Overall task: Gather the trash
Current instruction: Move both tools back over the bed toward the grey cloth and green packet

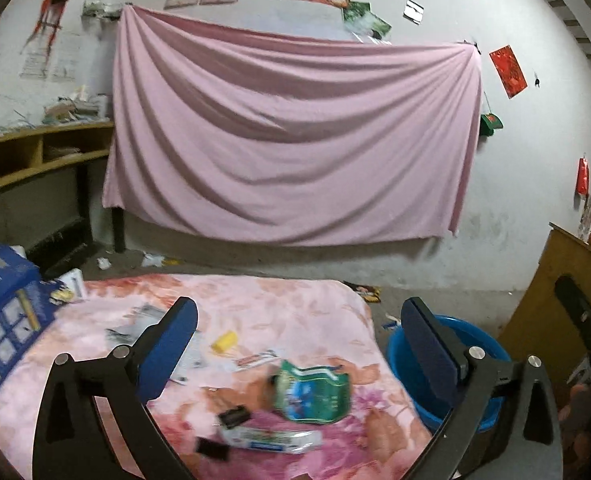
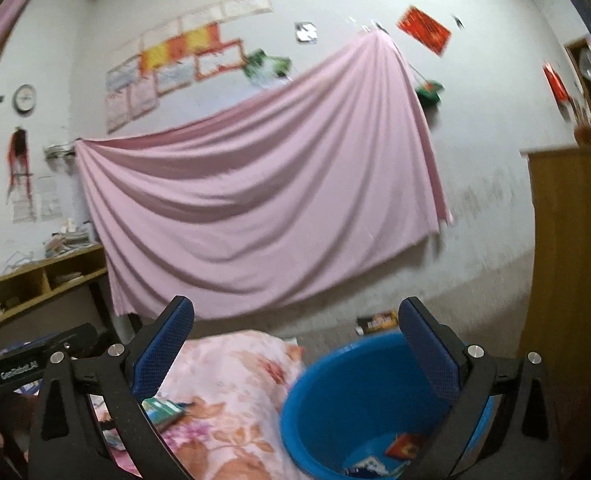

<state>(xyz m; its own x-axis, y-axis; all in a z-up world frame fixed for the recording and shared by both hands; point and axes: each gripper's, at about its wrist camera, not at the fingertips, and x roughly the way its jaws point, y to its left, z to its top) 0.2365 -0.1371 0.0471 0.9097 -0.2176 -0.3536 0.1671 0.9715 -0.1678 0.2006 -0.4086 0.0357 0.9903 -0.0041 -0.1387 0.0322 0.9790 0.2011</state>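
Left claw (image 1: 299, 344) wide, empty, over blanket (image 1: 295, 312); right claw (image 2: 295, 344) wide, empty, above tub (image 2: 335, 392).

A pink sheet (image 1: 291, 136) hangs on the wall beside wooden shelves (image 1: 35, 152).

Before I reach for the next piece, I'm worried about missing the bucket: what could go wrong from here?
1. The bucket stands off the bed's edge, so a piece released early may land on the blanket or floor.
2. The green packet, clear wrapper and binder clips lie close together; the open left gripper might catch a clip too.
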